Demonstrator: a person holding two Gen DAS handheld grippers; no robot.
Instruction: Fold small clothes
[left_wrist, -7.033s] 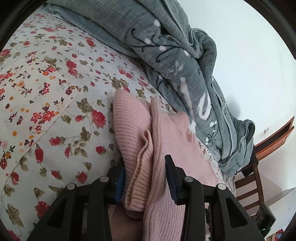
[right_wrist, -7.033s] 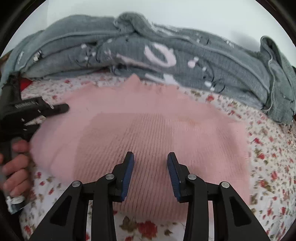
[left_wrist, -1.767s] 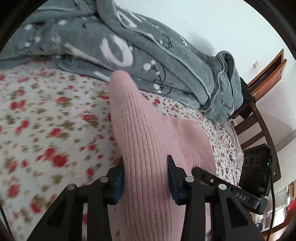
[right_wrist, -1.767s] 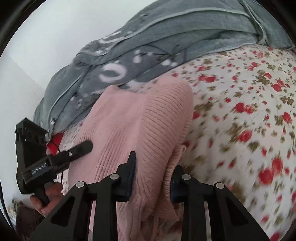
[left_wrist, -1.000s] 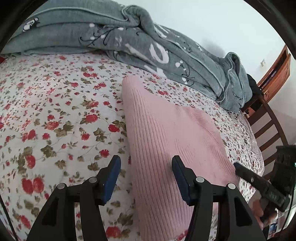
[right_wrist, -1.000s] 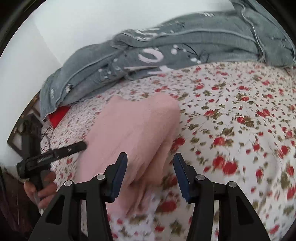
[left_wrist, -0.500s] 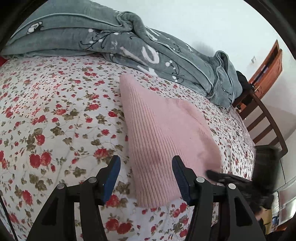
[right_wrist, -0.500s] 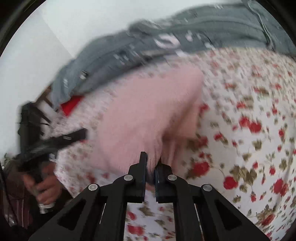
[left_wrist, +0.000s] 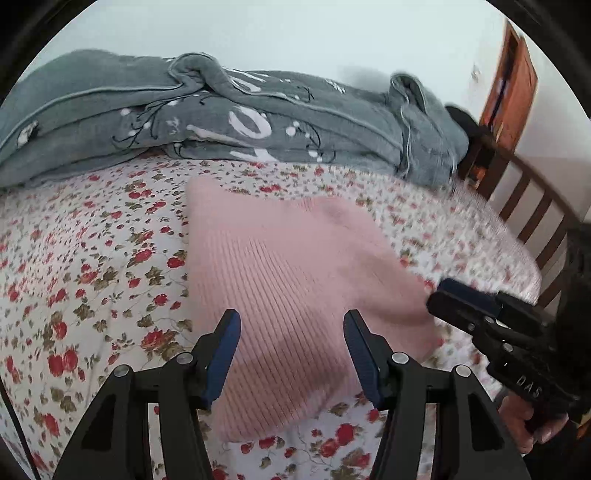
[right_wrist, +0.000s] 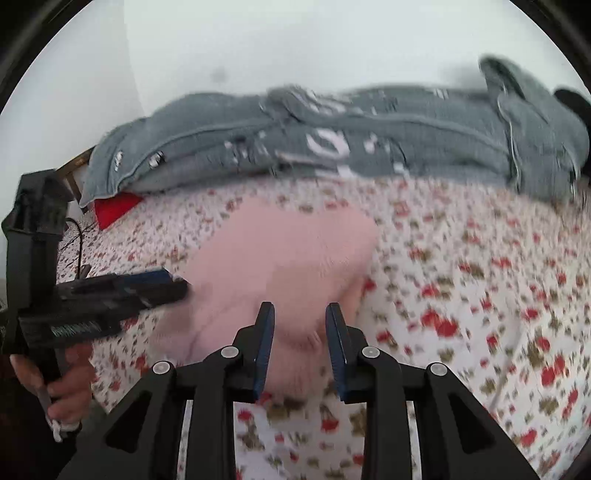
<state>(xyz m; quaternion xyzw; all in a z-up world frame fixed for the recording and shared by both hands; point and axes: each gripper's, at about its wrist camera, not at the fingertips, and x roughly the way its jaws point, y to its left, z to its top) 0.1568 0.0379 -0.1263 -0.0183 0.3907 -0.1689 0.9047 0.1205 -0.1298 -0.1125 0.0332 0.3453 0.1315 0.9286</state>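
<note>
The pink sweater (left_wrist: 295, 280) lies folded into a compact, roughly four-cornered bundle on the floral bedsheet (left_wrist: 85, 266), its ribbed knit running lengthwise away from my left camera. One corner points toward the grey blanket (left_wrist: 229, 122), which is heaped along the far side of the bed against the white wall (left_wrist: 295, 33). In the right wrist view the same sweater (right_wrist: 288, 254) shows blurred, with a softer rounded fold at its near edge.

My left gripper (left_wrist: 291, 350) hangs over the near end of the sweater with its blue-padded fingers (left_wrist: 221, 354) spread wide; nothing is between them, and I cannot tell whether they touch the fabric below. My right gripper (right_wrist: 300, 343) is likewise parted, though less widely, and sits just above the near edge of the bundle without clamping it.

Each gripper appears in the other's camera: the right one (left_wrist: 491, 332) at the sweater's right corner, with my hand (left_wrist: 532, 421) wrapped around its handle, and the left one (right_wrist: 110, 291) with its tip touching or just beside the sweater's left edge, held by my other hand (right_wrist: 66, 384).

Further out, a wooden chair (left_wrist: 532, 206) stands past the bed's right edge, a wooden door (left_wrist: 509, 81) behind it. A red item (right_wrist: 114, 208) peeks from under the blanket's left end.
</note>
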